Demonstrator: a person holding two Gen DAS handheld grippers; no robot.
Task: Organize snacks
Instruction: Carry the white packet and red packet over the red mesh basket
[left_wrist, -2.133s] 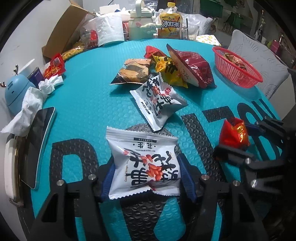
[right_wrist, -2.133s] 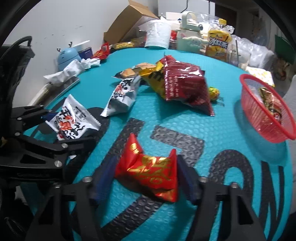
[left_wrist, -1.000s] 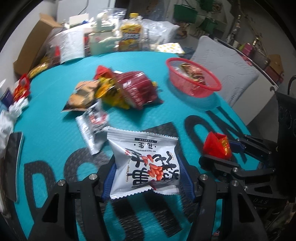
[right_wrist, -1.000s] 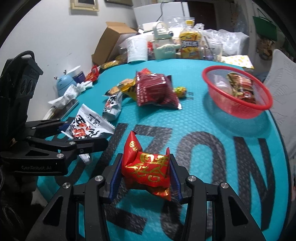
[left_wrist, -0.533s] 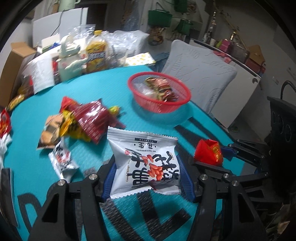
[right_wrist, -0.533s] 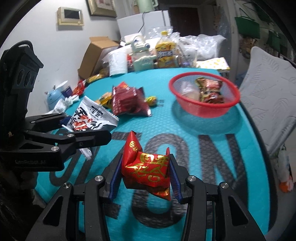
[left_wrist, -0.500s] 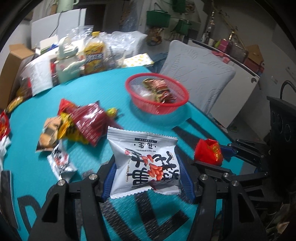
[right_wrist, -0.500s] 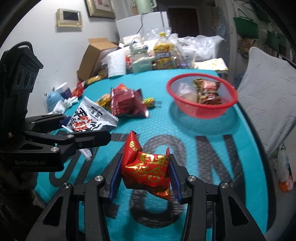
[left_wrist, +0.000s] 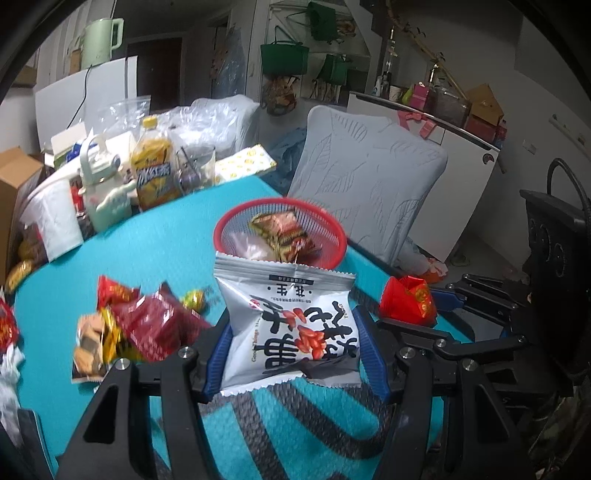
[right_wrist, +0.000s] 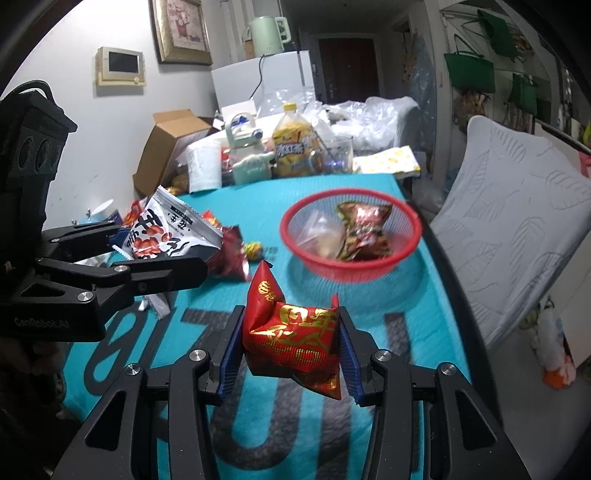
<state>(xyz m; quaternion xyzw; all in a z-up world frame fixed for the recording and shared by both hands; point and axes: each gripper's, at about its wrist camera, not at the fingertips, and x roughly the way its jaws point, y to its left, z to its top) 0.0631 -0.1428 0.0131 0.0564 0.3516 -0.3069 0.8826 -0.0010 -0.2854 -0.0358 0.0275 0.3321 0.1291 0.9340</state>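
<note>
— Both packets have come up off the mat since two seconds ago, and the red basket (left_wrist: 236, 225), then far off to the side, now sits straight ahead of you. What's in your left?

— Your left gripper (left_wrist: 293, 341) is pinching the white peanut packet (left_wrist: 290, 325) between its blue pads, held clear above the teal mat (left_wrist: 155, 243); in that view the packet's top edge overlaps the basket's near rim.

— And the right?

— Your right gripper (right_wrist: 290, 347) is clamped on the red-and-gold packet (right_wrist: 293, 338), also in the air, with the basket (right_wrist: 295, 236) ahead and slightly to the right. A brown-and-red snack pack (right_wrist: 364, 230) and a pale clear bag (right_wrist: 319, 234) already lie inside it.

— What's left on the table?

— A loose heap to the left: a dark red bag (left_wrist: 155, 325), yellow and tan packets under it, and a small round candy (left_wrist: 194, 299) just beside. Behind them stand a yellow-labelled bottle (left_wrist: 151, 170), a pale green jug (left_wrist: 101, 188), a paper roll (left_wrist: 55, 218) and a cardboard box (right_wrist: 170, 147). A grey chair (left_wrist: 365, 184) stands past the basket.
</note>
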